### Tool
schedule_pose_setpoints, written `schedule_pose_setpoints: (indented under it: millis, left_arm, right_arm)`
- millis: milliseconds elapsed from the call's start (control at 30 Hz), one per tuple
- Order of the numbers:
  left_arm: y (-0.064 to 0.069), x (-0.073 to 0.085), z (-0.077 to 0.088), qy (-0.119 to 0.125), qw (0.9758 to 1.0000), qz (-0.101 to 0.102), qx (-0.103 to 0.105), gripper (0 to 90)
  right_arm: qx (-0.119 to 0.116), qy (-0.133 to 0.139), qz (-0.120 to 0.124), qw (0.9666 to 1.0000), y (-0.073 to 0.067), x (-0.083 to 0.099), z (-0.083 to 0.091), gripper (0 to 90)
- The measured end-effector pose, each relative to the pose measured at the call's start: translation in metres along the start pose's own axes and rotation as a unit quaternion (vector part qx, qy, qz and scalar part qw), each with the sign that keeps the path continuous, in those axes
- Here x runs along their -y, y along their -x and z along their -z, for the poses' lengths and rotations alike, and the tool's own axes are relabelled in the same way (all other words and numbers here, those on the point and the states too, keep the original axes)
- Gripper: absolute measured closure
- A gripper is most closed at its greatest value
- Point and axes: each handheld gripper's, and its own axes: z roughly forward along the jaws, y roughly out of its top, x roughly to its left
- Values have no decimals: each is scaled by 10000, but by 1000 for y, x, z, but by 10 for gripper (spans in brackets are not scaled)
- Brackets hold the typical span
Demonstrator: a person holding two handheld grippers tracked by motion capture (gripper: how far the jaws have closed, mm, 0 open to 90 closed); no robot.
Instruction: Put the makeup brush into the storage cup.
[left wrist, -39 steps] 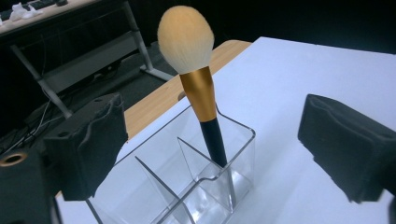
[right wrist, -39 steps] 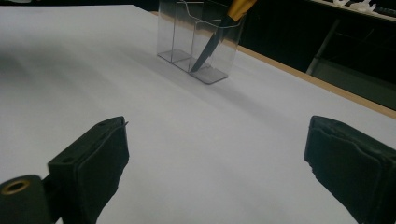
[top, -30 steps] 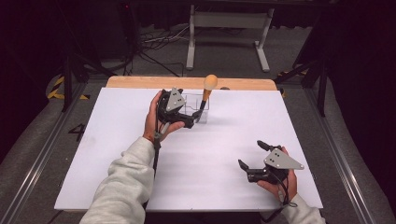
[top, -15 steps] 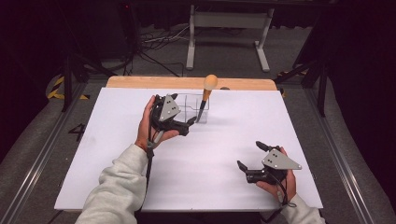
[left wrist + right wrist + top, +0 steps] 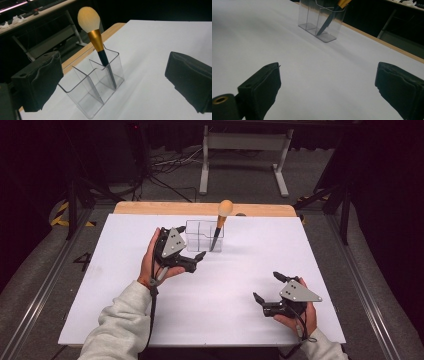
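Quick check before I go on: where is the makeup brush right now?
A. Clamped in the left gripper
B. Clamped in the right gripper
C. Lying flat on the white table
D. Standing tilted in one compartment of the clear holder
D: the makeup brush leans handle-down in an end compartment of the clear holder, while the left gripper and the right gripper are both open, holding nothing.

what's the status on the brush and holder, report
Left hand-held gripper open beside clear holder. Right hand-held gripper open, apart. Brush leaning in end compartment. Nothing in the way.
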Motion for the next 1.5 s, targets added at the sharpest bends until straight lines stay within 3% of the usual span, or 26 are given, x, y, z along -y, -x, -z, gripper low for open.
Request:
schedule_pose_setpoints:
  millis: [333,567,633,767,900,1500]
  left_arm:
    - [0,5,11,71,10000,53,-18,21]
    - [2,11,19,47,9997,51,-225,18]
    - [2,14,24,99,9992,33,-386,13]
    - [1,17,31,82,9992,168,-347,13]
    - [0,20,36,58,9992,71,-389,16]
    - [1,33,55,126,9986,108,-497,21]
  right_arm:
    - [24,42,23,10000,-1,-1,1,75]
    - [17,20,56,10000,-2,-1,1,75]
    - [34,22,58,10000,-2,-1,1,75]
    - [41,22,48,10000,-1,-1,1,75]
    - [50,20,67,10000,-2,-1,1,75]
    - [46,29,89,9999,-2,-1,2,75]
